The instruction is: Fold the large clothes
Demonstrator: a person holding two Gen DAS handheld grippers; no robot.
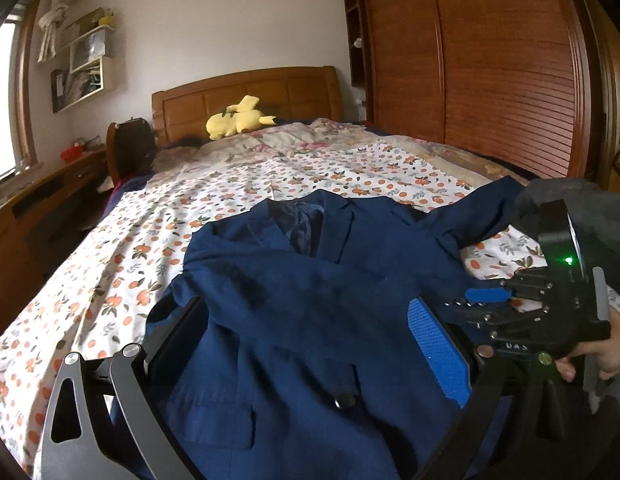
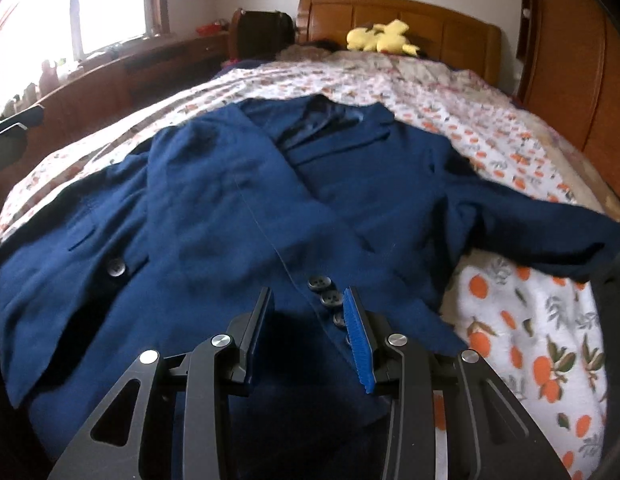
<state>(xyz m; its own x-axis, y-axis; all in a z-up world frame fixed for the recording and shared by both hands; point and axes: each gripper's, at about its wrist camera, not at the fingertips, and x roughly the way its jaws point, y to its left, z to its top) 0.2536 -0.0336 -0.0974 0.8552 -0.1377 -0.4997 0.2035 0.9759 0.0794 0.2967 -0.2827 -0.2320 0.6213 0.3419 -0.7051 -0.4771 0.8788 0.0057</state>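
Note:
A navy blue blazer [image 1: 294, 304] lies face up on the bed, collar toward the headboard. In the right wrist view the blazer [image 2: 230, 208] has its left sleeve folded across the front, cuff buttons [image 2: 330, 296] near my fingers; the other sleeve [image 2: 550, 236] stretches out right. My left gripper [image 1: 310, 320] is open wide over the blazer's lower front, holding nothing. My right gripper [image 2: 310, 300] is open, its jaws a hand's width apart just above the folded sleeve's cuff. The right gripper [image 1: 490, 296] also shows in the left wrist view, at the blazer's right edge.
The bed has a white sheet with orange fruit print [image 1: 110, 264]. A yellow plush toy [image 1: 240, 118] lies by the wooden headboard [image 1: 246, 96]. A wooden wardrobe [image 1: 490, 60] stands along the right. A desk [image 1: 38, 200] and chair [image 1: 130, 148] stand left, under a window.

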